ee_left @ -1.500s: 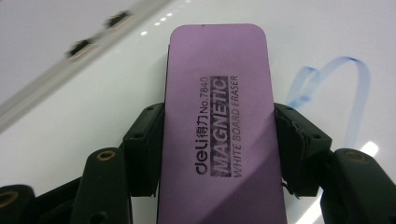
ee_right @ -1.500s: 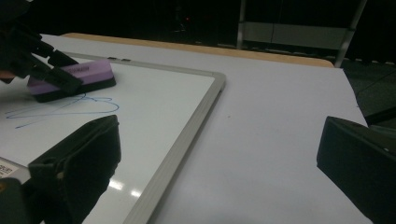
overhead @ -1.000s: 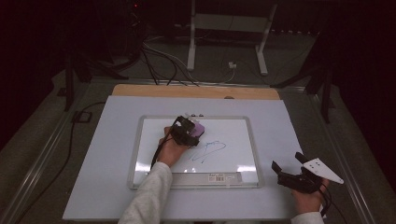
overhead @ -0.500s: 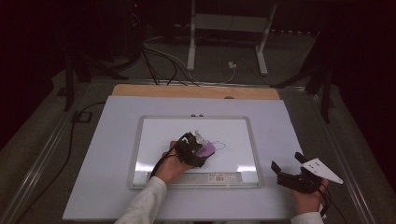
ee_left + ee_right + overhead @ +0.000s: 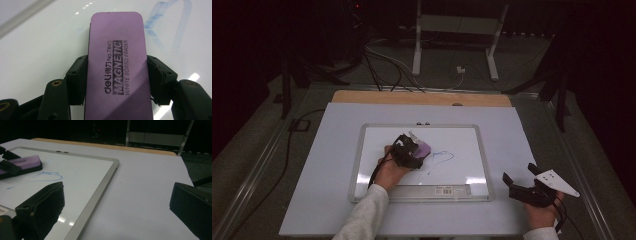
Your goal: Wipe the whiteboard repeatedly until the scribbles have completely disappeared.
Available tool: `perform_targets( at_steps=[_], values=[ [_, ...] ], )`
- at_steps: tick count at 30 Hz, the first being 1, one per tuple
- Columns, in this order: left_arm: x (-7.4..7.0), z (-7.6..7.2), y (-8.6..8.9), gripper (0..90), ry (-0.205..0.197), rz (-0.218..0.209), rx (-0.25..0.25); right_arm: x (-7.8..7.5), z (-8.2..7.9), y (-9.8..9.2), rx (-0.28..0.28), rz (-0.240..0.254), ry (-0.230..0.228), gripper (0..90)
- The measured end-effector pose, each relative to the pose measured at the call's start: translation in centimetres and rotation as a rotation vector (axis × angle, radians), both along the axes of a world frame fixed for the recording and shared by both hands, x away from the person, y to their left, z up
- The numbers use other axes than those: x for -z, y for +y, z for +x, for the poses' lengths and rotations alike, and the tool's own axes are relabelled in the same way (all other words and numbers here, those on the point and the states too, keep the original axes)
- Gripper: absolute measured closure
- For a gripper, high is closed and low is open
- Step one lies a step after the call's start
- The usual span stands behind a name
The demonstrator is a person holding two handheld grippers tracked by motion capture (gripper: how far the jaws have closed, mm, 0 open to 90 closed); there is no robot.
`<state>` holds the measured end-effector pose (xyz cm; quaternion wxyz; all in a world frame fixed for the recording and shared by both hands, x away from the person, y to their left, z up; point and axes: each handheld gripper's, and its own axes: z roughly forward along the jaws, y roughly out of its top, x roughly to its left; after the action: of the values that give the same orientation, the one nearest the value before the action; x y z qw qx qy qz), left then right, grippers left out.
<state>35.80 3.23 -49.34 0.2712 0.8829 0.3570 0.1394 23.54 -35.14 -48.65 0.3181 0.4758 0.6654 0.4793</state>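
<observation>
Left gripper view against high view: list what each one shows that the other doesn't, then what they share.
Left gripper view alone: the print on the purple eraser, reading "deli No.7840 MAGNETIC WHITE BOARD ERASER", and the black pads pressing its two long sides.

High view alone: the right gripper with jaws apart, held over the table beside the whiteboard's frame; the wooden strip at the far edge; cables on the floor.

Both: the left gripper shut on the eraser, lying on the whiteboard, with blue marker lines just beyond it.
</observation>
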Motion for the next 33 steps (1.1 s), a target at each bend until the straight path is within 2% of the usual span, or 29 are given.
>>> perform_targets(
  at_steps=[7,10,15,18,22,25,26,29,31,32,33],
  values=[
    [-0.1,-3.2,-2.7,41.6,0.007,-0.012,0.137,0.0,0.0,0.1,-0.003,-0.003,0.001,0.1],
    [-0.1,-3.2,-2.9,41.6,-0.012,0.007,0.133,0.0,0.0,0.1,-0.003,-0.003,-0.001,0.1],
    [0.0,-1.1,-1.4,41.6,-0.058,0.057,0.018,0.0,-0.1,-0.1,0.004,0.005,-0.001,0.1],
    [0.0,1.0,0.1,41.6,-0.073,0.086,-0.078,0.0,-0.1,-0.1,0.004,0.005,-0.001,0.1],
    [0.0,3.2,1.5,41.6,-0.075,0.102,-0.184,0.0,-0.1,-0.1,0.003,0.005,0.001,0.1],
    [0.1,4.3,2.1,41.6,-0.072,0.111,-0.254,0.0,-0.1,-0.1,0.004,0.005,-0.001,0.1],
    [0.1,4.5,2.2,41.6,-0.067,0.106,-0.267,0.0,-0.1,-0.1,0.004,0.004,-0.001,0.1],
    [0.0,5.0,2.1,41.6,-0.064,0.125,-0.305,0.0,-0.1,-0.2,0.004,0.005,0.000,0.1],
    [-0.1,5.0,1.8,41.6,-0.071,0.145,-0.302,0.0,-0.1,-0.2,0.003,0.004,0.000,0.1],
    [-0.1,5.0,1.6,41.6,-0.070,0.142,-0.289,0.0,-0.1,-0.1,0.002,0.005,0.000,0.1],
    [0.0,4.9,1.5,41.6,-0.058,0.119,-0.268,0.0,0.0,-0.1,0.002,0.005,0.001,0.1]
  ],
)
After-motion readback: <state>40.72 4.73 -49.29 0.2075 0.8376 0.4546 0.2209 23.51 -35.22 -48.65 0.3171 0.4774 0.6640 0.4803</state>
